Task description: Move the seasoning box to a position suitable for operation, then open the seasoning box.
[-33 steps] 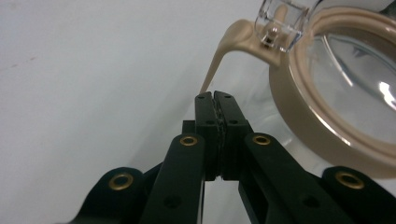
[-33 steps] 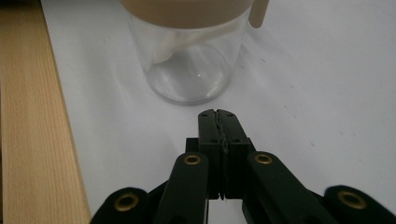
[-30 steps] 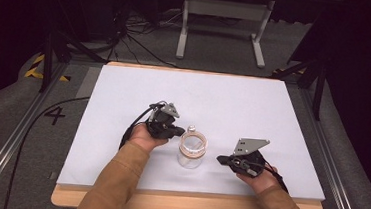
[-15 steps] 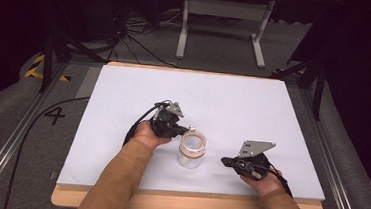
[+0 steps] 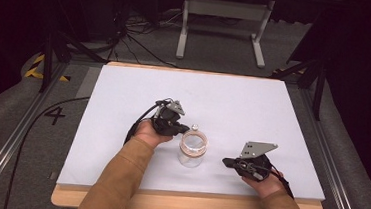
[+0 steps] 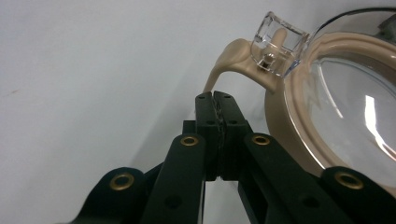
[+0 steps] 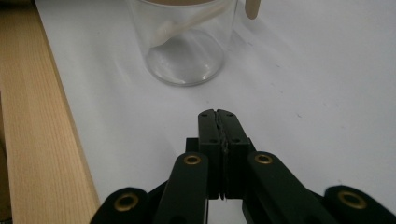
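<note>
A clear glass jar (image 5: 192, 150) with a beige seal ring stands near the table's front middle. In the left gripper view its lid (image 6: 345, 102) carries a clear clasp (image 6: 279, 43) and a beige tab (image 6: 227, 60) curving down. My left gripper (image 5: 182, 129) sits at the jar's upper left, jaws shut, tips (image 6: 215, 96) just in front of the tab's end; I cannot tell if they touch. My right gripper (image 5: 226, 162) rests to the jar's right, shut and empty, pointing at the jar (image 7: 182, 46) from a short gap (image 7: 217, 113).
The white table top (image 5: 253, 110) stretches wide behind and beside the jar. Its wooden front edge (image 7: 32, 140) runs close to my right gripper. A black cable (image 5: 31, 132) trails off the table's left side.
My left gripper has edged a little toward the jar's rim. The right gripper has drifted slightly right. The jar has stayed put.
</note>
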Demonstrator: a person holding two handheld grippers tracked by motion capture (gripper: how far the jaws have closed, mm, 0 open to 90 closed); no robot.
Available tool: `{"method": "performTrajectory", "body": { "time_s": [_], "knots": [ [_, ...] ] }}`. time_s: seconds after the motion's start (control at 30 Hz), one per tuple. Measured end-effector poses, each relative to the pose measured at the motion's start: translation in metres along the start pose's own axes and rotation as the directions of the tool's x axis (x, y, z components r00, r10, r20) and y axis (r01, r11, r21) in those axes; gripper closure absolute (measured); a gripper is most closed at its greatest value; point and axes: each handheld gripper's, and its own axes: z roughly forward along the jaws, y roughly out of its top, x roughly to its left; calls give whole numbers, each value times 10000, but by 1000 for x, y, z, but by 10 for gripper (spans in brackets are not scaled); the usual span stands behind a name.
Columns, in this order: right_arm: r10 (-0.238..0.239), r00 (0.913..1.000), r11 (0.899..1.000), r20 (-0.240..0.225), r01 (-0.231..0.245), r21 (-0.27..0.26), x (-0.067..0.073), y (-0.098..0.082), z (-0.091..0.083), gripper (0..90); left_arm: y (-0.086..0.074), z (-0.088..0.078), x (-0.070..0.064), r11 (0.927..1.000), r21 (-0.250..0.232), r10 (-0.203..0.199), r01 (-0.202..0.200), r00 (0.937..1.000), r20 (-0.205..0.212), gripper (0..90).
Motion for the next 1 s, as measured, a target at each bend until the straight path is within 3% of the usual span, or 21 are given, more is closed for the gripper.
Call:
{"method": "performTrajectory", "body": {
  "time_s": [0.2, 0.27, 0.37, 0.43, 0.53, 0.6, 0.67, 0.77, 0.87, 1.0],
  "knots": [
    [191, 9998, 9996, 59, -190, -216, -3, -1, -5, 897, 8, -23, -5, 9942, -1030, -320, 319, 9995, 10, 896],
    [186, 9998, 9994, 67, -184, -288, -3, -1, -6, 897, 12, -27, -11, 9900, -1403, -148, 150, 9999, 28, 896],
    [191, 9998, 9992, 17, -191, -353, -2, 0, -7, 897, 18, -29, -23, 9787, -2032, 220, -281, 9992, -320, 896],
    [176, 9998, 9991, 12, -176, -374, 0, 1, -7, 897, 21, -25, -28, 9746, -2214, 236, -327, 9988, -436, 896],
    [132, 9999, 9992, -47, -134, -378, 2, 2, -6, 897, 21, -17, -28, 9826, -1769, 425, -566, 9956, -830, 896],
    [84, 9999, 9993, -115, -88, -365, 3, 3, -5, 897, 18, -13, -25, 9852, -1629, 417, -540, 9961, -779, 897],
    [34, 9999, 9994, -138, -39, -350, 4, 3, -4, 897, 17, -12, -22, 9843, -1712, 308, -421, 9972, -681, 897],
    [15, 9998, 9994, -173, -21, -337, 5, 3, -3, 897, 17, -13, -23, 9783, -1985, 537, -591, 9980, -325, 898],
    [24, 9998, 9994, -215, -32, -344, 5, 4, -2, 897, 18, -11, -24, 9801, -1866, 648, -681, 9976, -238, 898],
    [30, 9996, 9993, -286, -40, -362, 7, 5, -1, 897, 18, -10, -22, 9785, -1995, 495, -531, 9985, -233, 897]
  ]
}}
